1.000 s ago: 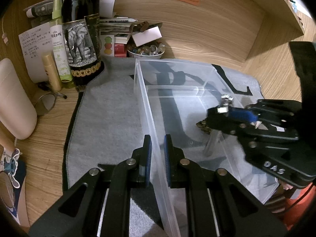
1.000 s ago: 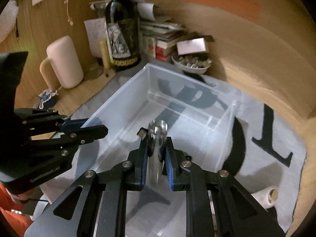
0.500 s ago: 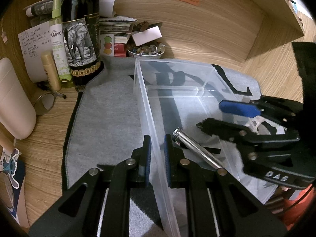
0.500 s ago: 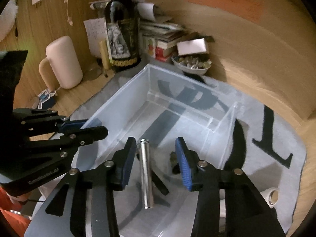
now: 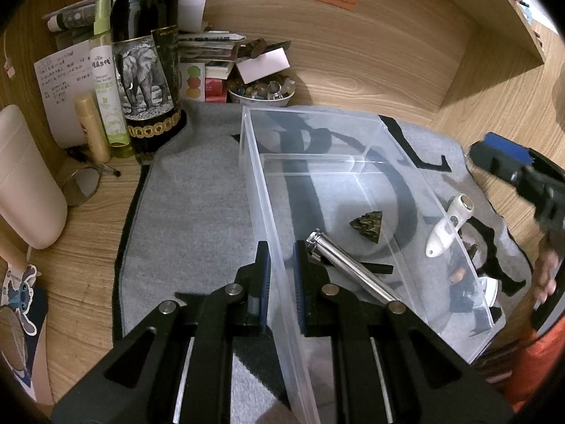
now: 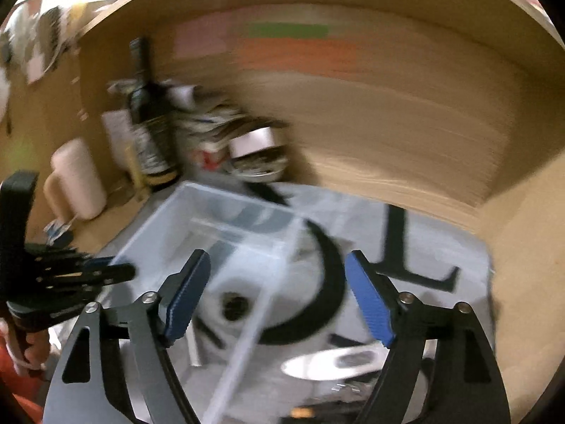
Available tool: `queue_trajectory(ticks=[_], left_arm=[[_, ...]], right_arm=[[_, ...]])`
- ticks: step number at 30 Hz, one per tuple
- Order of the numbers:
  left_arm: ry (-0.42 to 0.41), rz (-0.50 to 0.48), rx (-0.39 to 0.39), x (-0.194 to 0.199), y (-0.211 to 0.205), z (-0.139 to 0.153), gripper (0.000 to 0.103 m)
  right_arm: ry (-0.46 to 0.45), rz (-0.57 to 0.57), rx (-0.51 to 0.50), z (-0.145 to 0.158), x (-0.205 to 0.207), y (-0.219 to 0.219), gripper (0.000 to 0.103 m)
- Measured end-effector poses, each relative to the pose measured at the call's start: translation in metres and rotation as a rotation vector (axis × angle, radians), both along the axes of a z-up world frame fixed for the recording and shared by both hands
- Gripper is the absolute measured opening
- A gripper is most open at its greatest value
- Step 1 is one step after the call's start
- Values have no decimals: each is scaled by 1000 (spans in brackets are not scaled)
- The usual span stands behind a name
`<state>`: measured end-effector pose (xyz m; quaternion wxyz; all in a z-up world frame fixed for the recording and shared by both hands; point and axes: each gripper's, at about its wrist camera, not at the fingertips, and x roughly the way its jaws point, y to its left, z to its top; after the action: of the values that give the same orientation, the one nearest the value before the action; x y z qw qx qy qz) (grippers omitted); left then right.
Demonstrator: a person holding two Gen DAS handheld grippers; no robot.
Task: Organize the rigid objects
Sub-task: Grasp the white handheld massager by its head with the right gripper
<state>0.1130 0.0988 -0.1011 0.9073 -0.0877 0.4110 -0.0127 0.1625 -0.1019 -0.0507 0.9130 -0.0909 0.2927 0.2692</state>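
A clear plastic bin (image 5: 353, 120) stands on a grey mat. A silver metal tube (image 5: 349, 265) and a small dark spiky piece (image 5: 369, 224) lie in its near compartment. My left gripper (image 5: 280, 282) is shut on the bin's left wall. My right gripper (image 6: 277, 295) is open and empty, above the bin's right edge; it also shows in the left wrist view (image 5: 501, 155) at the far right. A white oval-tipped object (image 5: 446, 226) lies on the mat just outside the bin's right wall. The right wrist view is motion-blurred.
A dark wine bottle (image 5: 144, 60), a green spray bottle (image 5: 106, 77), a beige tube (image 5: 91, 123) and a bowl of stones (image 5: 261, 90) stand at the back. A cream speaker (image 5: 24, 176) stands left. Small items (image 5: 466, 282) lie right of the bin.
My right gripper opened and dropped the silver tube into the bin, then pulled away to the right, out of the bin. My left gripper kept its hold on the bin wall.
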Motion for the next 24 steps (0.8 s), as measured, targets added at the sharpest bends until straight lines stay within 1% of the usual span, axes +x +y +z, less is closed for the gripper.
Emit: queue_trajectory(ticks=[3,6,8,13,18,24], left_arm=[[1,1,-1,0,0,0,12],[2,2,-2,0,0,0,12],[2,4,-2,-1,0,1,12],[4,11,2,-1,-1,2,12],[7,20,6,-2,-3,2,12],[8,20,6,-2,-3,2,12]], right_arm=[[-13,-93,2,1,8,-28,78],[-10,-175,-11,-4,17,-54,81],[11,-225,-26,-12,24,-71,81],[83,-301,-57,-41,36,-99,81],[189,-315,-24,-71,44,-112,81],[315,-258,34,-94,47,-110,81]])
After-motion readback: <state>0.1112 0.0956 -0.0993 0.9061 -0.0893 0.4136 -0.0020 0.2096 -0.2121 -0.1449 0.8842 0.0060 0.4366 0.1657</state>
